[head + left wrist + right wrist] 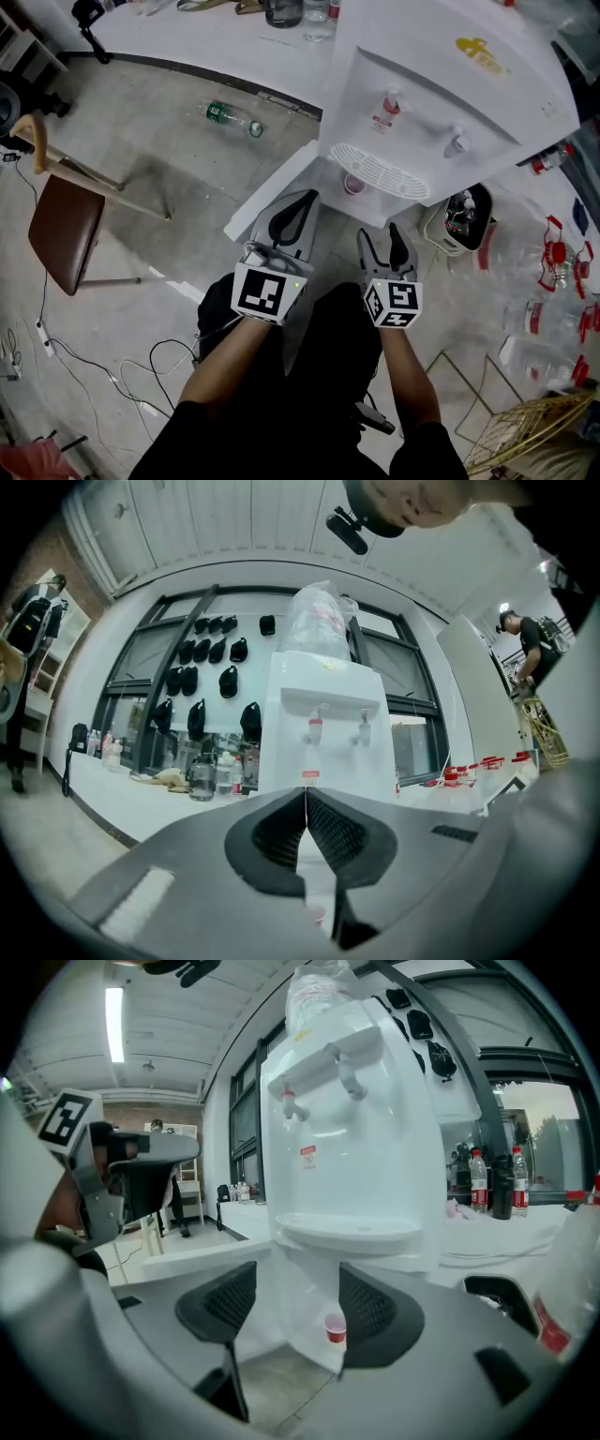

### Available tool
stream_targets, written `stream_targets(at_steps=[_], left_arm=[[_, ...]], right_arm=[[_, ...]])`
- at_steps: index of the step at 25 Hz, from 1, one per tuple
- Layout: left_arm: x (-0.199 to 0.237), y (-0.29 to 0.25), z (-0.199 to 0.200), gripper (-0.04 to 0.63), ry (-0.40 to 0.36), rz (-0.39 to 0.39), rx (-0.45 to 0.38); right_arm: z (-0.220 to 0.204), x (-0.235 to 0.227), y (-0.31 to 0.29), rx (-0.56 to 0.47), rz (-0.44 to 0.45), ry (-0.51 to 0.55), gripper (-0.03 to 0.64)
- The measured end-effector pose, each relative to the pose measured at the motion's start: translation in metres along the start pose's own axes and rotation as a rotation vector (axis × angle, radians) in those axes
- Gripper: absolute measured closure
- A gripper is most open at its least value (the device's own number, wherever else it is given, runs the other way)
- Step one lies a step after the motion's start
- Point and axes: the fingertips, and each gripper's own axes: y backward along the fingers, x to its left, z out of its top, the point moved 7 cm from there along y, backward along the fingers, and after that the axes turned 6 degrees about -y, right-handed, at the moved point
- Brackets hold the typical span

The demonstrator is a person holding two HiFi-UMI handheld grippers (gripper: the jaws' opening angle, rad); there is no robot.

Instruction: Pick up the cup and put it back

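A small red cup [335,1329] stands inside the open lower compartment of the white water dispenser [356,1147], under its drip tray [349,1230]. In the head view the cup [353,184] shows just below the tray [380,171]. My right gripper [298,1283] is open and points at the compartment, with the cup a little ahead of it and close to the right finger [370,1312]. Nothing is between its pads. In the head view the right gripper [382,240] is below the dispenser. My left gripper [302,202] is beside it, shut and empty, its pads [306,799] meeting in front of the dispenser [323,724].
The compartment's white door [272,192] stands open to the left. A brown chair [66,225] and a plastic bottle [234,118] are on the concrete floor at left. Bottles with red caps [553,262], a black appliance [466,217] and a wire basket [525,431] crowd the right. Cables trail bottom left.
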Motion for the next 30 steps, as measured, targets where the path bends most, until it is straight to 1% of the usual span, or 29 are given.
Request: stream_targets(at_steps=[2, 4, 6, 10, 14, 17, 20, 24, 30], left_arm=[[0.000, 0.002, -0.006, 0.588, 0.008, 0.003, 0.001], [0.001, 0.004, -0.012, 0.588, 0.035, -0.007, 0.014], [0.003, 0.005, -0.016, 0.588, 0.040, -0.017, 0.021], [0.006, 0.000, -0.020, 0.588, 0.054, -0.019, 0.001], [0.010, -0.007, -0.024, 0.588, 0.035, -0.021, -0.002], [0.017, -0.010, -0.029, 0.588, 0.030, -0.009, 0.008], [0.023, -0.014, -0.032, 0.588, 0.042, 0.003, 0.003], [0.027, -0.020, -0.034, 0.588, 0.017, -0.002, 0.001], [0.030, -0.027, -0.045, 0.588, 0.039, -0.011, 0.033]], right_arm=[[-0.009, -0.005, -0.010, 0.010, -0.010, -0.011, 0.357], [-0.016, -0.008, -0.020, 0.016, -0.021, -0.012, 0.353], [-0.023, -0.011, -0.031, 0.022, -0.032, -0.007, 0.351], [-0.039, -0.018, -0.053, 0.050, -0.053, -0.007, 0.344], [-0.060, -0.026, -0.076, 0.092, -0.072, -0.036, 0.336], [-0.070, -0.032, -0.096, 0.116, -0.082, -0.021, 0.330], [-0.081, -0.039, -0.119, 0.143, -0.088, -0.009, 0.325], [-0.098, -0.052, -0.150, 0.183, -0.110, -0.015, 0.319], [-0.130, -0.074, -0.185, 0.250, -0.160, -0.061, 0.307]])
